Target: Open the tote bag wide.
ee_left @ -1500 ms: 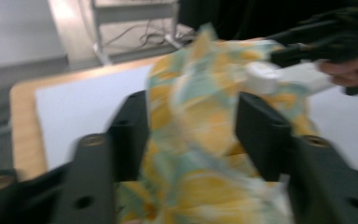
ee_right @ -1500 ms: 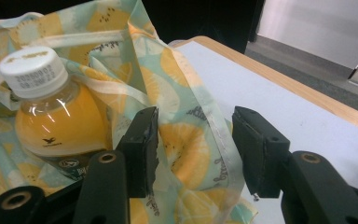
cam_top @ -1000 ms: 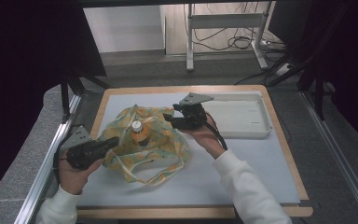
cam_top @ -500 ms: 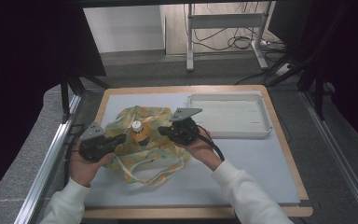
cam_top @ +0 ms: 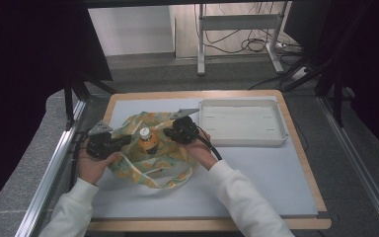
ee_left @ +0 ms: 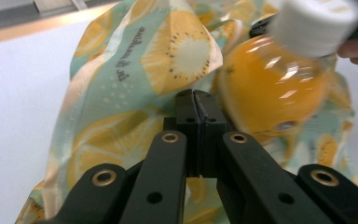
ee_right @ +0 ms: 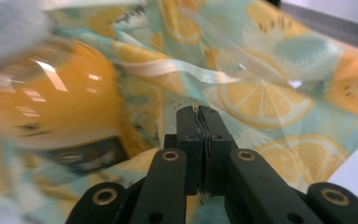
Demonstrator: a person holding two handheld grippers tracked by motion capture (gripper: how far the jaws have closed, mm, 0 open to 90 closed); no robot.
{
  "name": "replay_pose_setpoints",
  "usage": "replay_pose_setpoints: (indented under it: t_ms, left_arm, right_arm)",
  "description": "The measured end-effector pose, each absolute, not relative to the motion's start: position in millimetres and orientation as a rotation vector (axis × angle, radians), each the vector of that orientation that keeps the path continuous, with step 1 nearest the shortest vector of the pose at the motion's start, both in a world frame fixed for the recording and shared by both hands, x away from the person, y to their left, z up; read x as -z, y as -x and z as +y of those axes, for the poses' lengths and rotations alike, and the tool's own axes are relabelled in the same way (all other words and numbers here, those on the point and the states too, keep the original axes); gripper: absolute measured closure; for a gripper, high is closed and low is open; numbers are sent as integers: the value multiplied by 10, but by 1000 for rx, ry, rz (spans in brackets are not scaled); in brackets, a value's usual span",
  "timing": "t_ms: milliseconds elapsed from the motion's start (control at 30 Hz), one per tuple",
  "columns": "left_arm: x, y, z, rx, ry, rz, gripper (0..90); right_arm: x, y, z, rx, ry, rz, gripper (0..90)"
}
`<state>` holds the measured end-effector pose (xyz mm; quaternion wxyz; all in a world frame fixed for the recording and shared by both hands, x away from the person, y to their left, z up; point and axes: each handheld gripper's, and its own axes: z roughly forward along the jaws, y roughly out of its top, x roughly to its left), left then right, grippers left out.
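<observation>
Both pairs of jaws are pressed together with no gap. In the left gripper view the left gripper [ee_left: 193,95] has its tips closed at a fold of the fruit-print bag [ee_left: 135,88]; the cloth seems to be nipped between them, though the fold hides the exact hold. In the right gripper view the right gripper [ee_right: 197,112] is closed the same way, and a thin edge of cloth shows in the seam between its jaws, so it has hold of the bag [ee_right: 270,93].

Seen from the high view, the person's sleeves come in over the near edge of the desk [cam_top: 256,192], with the left hand [cam_top: 90,165] toward the left edge and the right hand [cam_top: 201,150] nearer the middle. The left gripper [cam_top: 127,140] and the right gripper [cam_top: 166,132] face each other across the bag [cam_top: 153,165], which lies crumpled on the left half of the desk, its pale handles trailing toward the near edge. Between the two grippers an orange bottle [cam_top: 148,142] with a white cap stands upright inside the bag's opening, the cloth gathered around it. Farther back, toward the far right corner, a white tray [cam_top: 242,140] sits flat, apart from the bag.
</observation>
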<state>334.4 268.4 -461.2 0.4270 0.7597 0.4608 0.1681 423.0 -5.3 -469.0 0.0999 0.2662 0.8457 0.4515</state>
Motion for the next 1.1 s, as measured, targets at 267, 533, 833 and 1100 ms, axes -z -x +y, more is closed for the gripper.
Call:
replay_pose_setpoints:
  t_ms: [267,533,833,1100]
  left_arm:
    - [4877,-3524,2774,-352,-1917,1230,900]
    - [5113,-3677,2746,-281,-1958,1277,900]
    - [4896,-3546,2734,-311,-1941,1199,899]
    - [4857,-3597,2569,-295,-2036,1175,898]
  right_arm:
    - [4912,-4371,62,-1241,-889,2520,874]
    - [5063,-4415,170,-1136,-918,2555,873]
    - [4839,-4284,123,-1267,-827,2529,873]
    - [4864,-4243,257,-1209,-781,2613,879]
